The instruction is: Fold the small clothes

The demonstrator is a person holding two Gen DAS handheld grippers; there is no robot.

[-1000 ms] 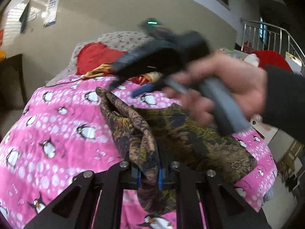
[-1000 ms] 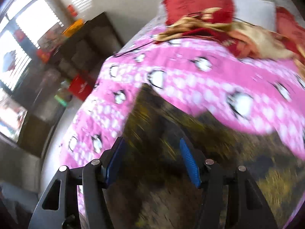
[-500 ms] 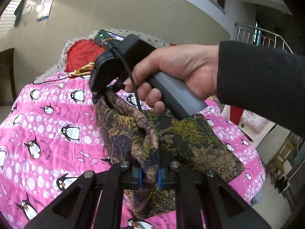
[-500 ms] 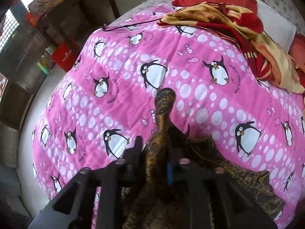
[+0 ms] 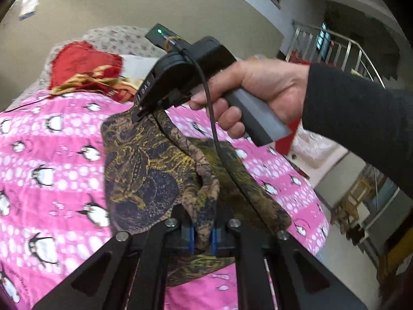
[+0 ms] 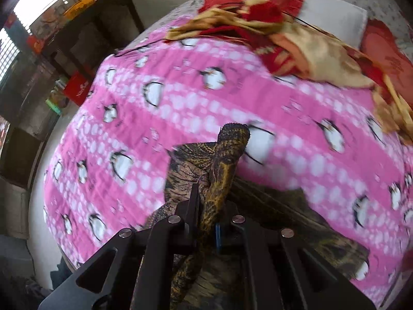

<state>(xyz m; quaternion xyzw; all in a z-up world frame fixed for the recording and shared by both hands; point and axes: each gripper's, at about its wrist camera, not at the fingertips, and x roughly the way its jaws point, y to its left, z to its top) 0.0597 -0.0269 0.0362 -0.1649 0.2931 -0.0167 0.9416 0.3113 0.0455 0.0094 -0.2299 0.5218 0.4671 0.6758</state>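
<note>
A dark brown garment with a gold floral print (image 5: 144, 170) lies partly spread on the pink penguin blanket (image 5: 51, 155). My left gripper (image 5: 202, 235) is shut on a bunched edge of it at the near side. My right gripper (image 5: 144, 111), held by a hand in a black sleeve, is shut on the garment's far corner; in the right wrist view (image 6: 206, 222) the cloth (image 6: 227, 155) stands up bunched between its closed fingers. The edge between the two grippers is lifted off the bed.
A red and gold cloth pile (image 6: 284, 33) and a red cushion (image 5: 80, 59) lie at the head of the bed. Dark furniture (image 6: 85, 38) and a red box (image 6: 77, 87) stand left of the bed. A floor drop and stair rail (image 5: 343, 49) lie to the right.
My right gripper closed on the garment's far corner and moved it further away across the bed. The garment now lies more spread out. My left gripper has kept its grip.
</note>
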